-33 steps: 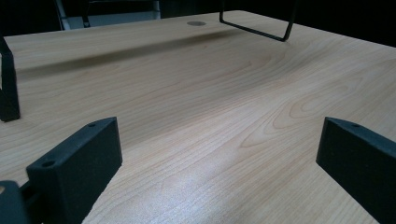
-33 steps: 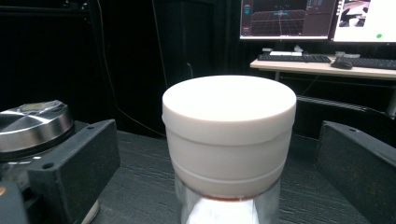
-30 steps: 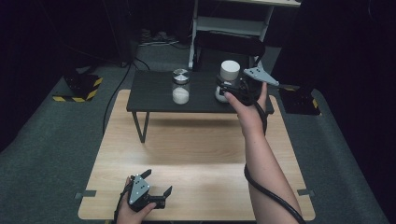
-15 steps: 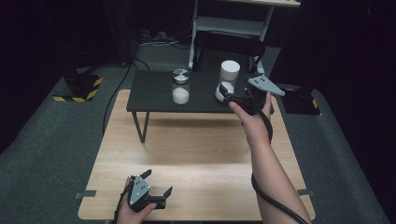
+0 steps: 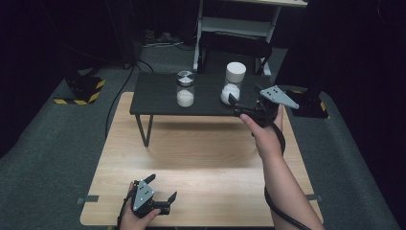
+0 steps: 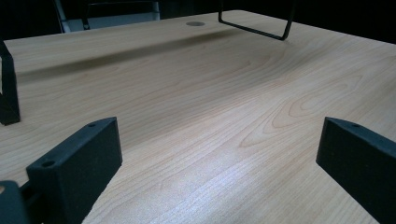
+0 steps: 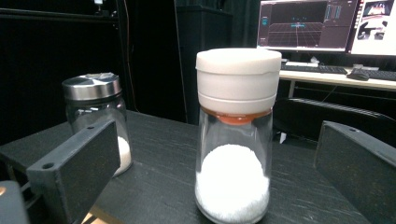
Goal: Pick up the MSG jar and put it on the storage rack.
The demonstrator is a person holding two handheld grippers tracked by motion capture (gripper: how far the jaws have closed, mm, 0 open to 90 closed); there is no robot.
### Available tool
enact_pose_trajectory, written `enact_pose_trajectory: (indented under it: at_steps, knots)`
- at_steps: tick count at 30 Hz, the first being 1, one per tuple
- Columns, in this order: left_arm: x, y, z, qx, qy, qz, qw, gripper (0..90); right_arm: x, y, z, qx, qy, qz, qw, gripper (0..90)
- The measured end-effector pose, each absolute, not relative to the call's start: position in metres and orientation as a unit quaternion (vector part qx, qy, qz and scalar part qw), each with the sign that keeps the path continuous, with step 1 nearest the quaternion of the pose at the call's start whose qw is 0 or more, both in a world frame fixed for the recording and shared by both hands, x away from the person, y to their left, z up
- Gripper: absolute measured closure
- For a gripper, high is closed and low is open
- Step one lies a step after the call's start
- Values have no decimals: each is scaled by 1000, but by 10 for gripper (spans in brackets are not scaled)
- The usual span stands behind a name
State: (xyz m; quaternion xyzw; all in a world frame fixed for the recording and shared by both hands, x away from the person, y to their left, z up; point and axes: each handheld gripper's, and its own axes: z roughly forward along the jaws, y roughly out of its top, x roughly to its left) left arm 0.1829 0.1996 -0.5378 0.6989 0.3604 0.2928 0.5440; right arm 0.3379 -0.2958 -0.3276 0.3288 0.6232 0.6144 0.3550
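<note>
White-capped jar [image 7: 235, 140] stands ungrasped between my right gripper's [image 7: 219, 163] wide-open jaws; closing and lifting remain. Near it, the steel-lidded jar [image 7: 95, 121]. My left gripper [image 5: 160, 189] gapes empty.

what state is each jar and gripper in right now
white-lidded jar: upright, lid on, part full of white grains, not gripped
metal-lidded jar: upright, lid on, some white grains
right gripper: open, jaws either side of the white-lidded jar, apart from it
left gripper: open, holding nothing

Small black table [image 5: 158, 93] stands on wooden table [image 5: 201, 163]; white-lidded jar [image 5: 232, 84] and metal-lidded jar [image 5: 186, 88] upright on it, apart.
</note>
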Motion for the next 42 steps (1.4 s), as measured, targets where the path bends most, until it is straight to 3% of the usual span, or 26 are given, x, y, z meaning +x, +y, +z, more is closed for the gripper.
enact_pose_trajectory:
  at_steps: [42]
  knots:
    - [180, 199, -540, 696, 358, 298, 546, 6, 274, -333, -370, 293, 646, 607, 359, 0]
